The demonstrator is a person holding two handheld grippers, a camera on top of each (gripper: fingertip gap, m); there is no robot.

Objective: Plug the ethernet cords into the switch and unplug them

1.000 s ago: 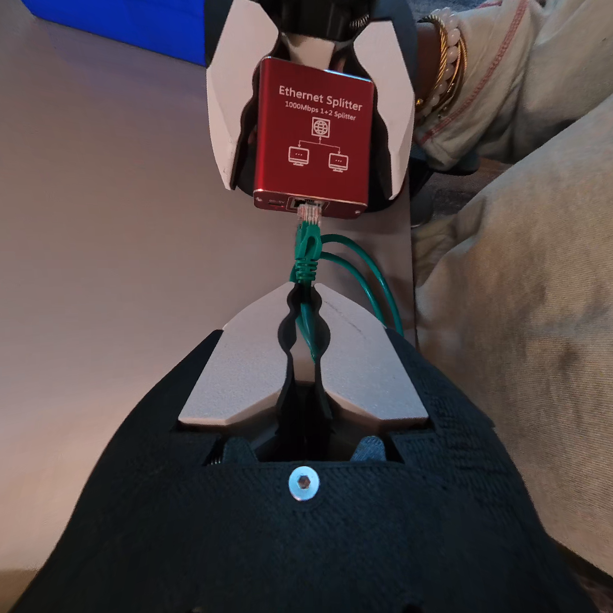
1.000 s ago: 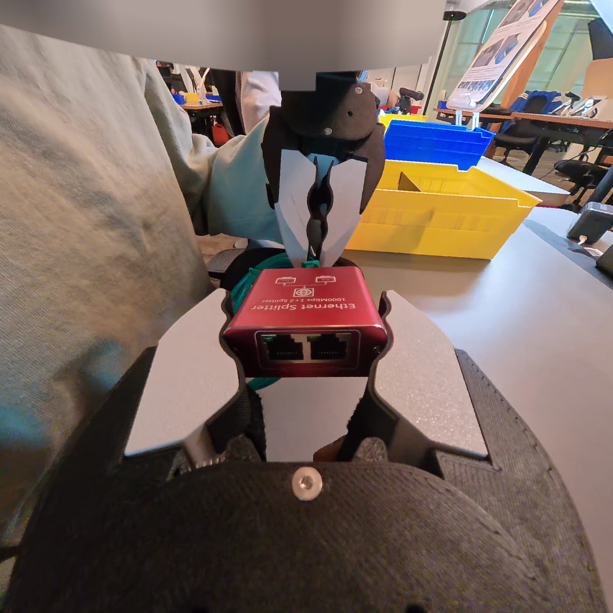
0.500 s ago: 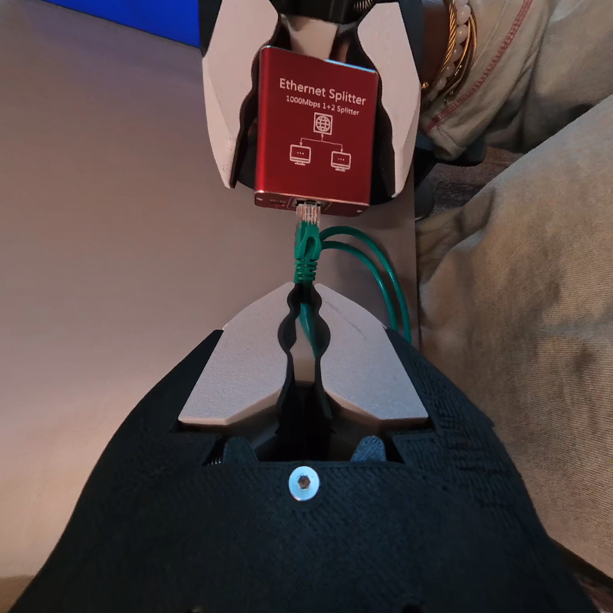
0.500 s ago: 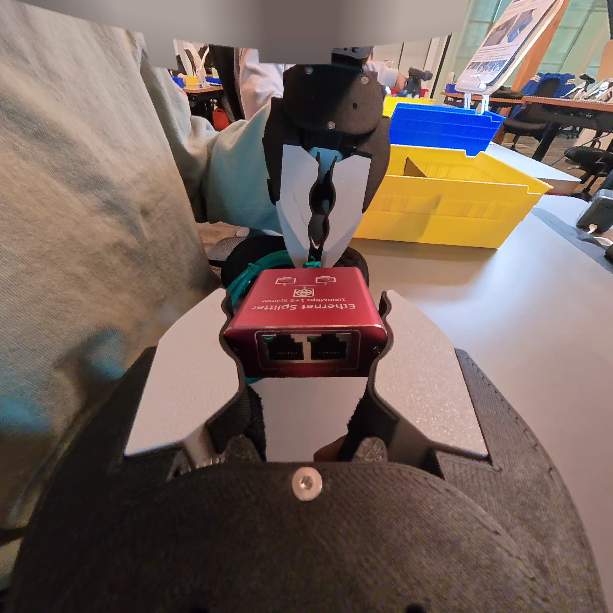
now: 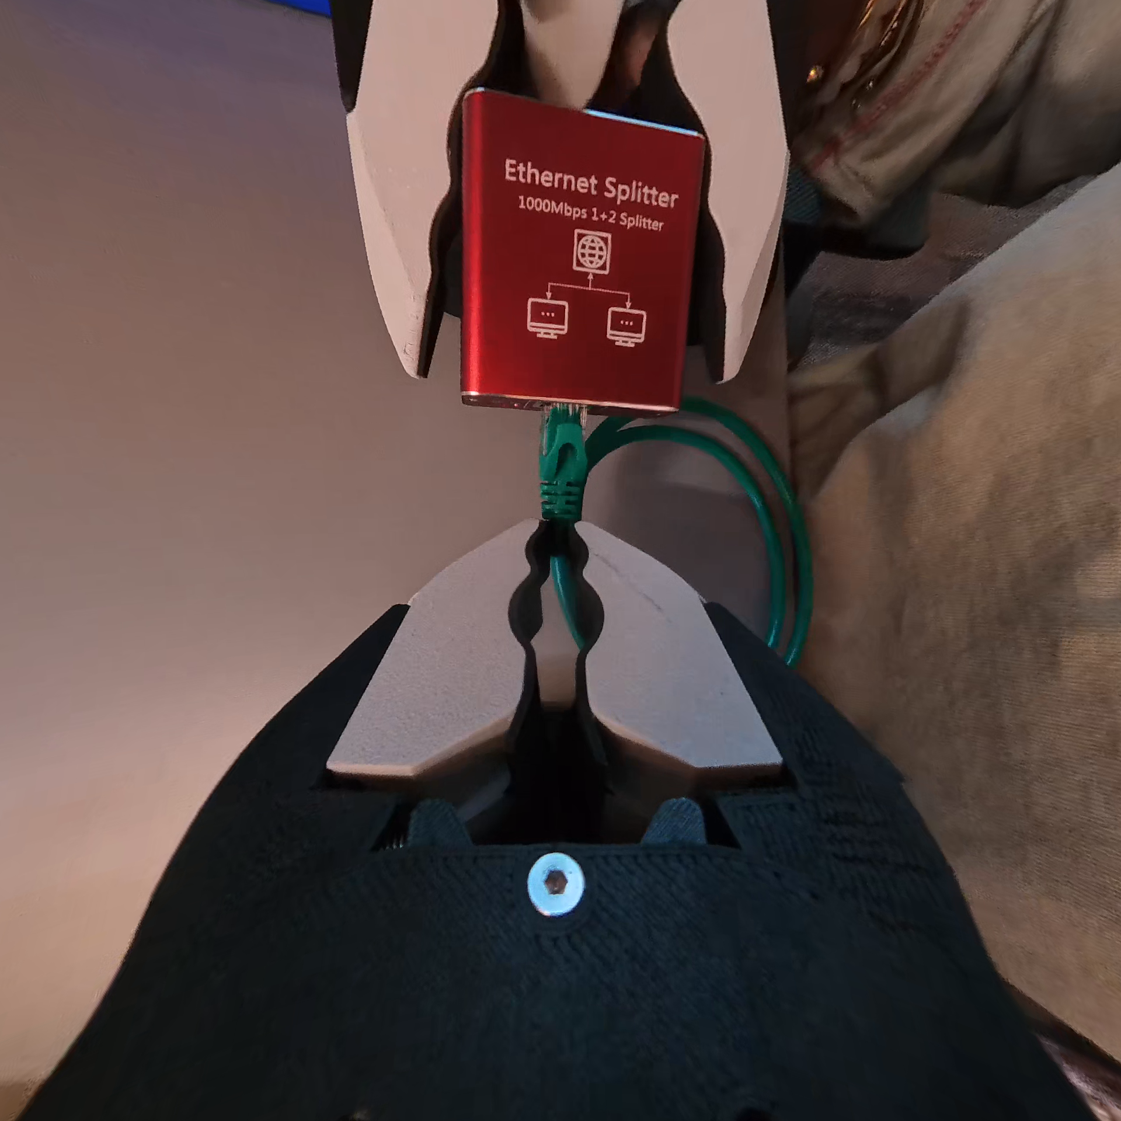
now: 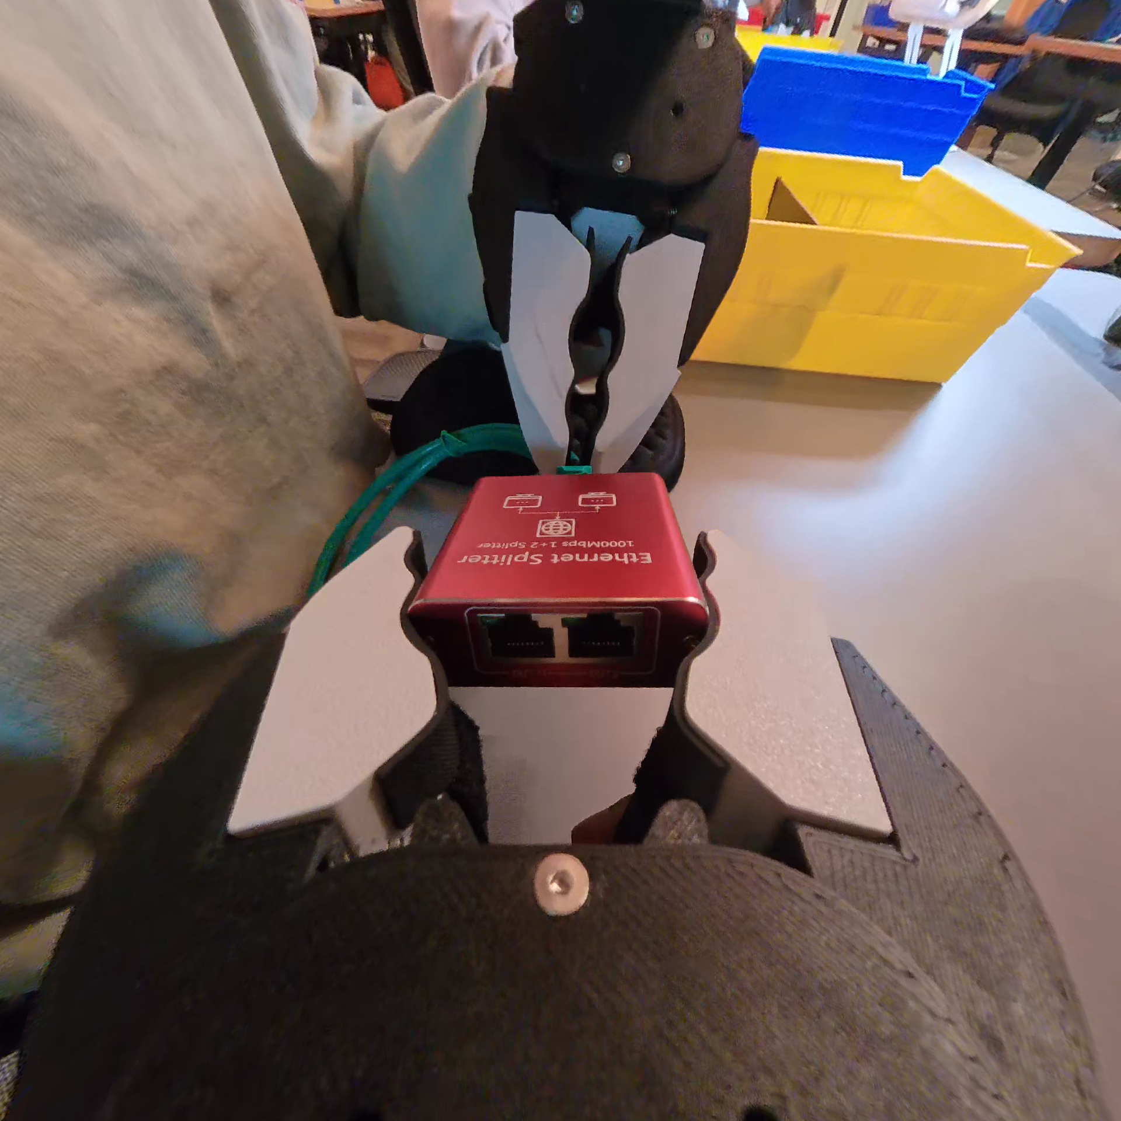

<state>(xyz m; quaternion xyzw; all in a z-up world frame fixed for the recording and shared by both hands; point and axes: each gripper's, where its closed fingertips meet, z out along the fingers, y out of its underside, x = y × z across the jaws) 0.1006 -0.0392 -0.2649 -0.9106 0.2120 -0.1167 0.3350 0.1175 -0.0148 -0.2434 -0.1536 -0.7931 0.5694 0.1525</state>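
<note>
A grey table (image 6: pixel 910 546) forms the work surface. A yellow bin (image 6: pixel 879 291) stands on the table, with a blue bin (image 6: pixel 849 115) directly behind it. Desks (image 6: pixel 1061 48) and a dark chair (image 6: pixel 1031 103) stand beyond the blue bin.

Switch (image 6: pixel 558 582) between right gripper (image 6: pixel 558 606) fingers (image 6: pixel 358 655), cord (image 5: pixel 561 467) at its far face.

Your left gripper (image 5: pixel 555 534) pinches the green cord (image 5: pixel 567 591) just behind its plug (image 5: pixel 561 461), whose tip sits in the switch (image 5: pixel 579 261) port. Your right gripper (image 5: pixel 567 376) clamps the switch by its sides. Cord loops curl right of the switch, above the tabletop (image 5: pixel 182 424).
</note>
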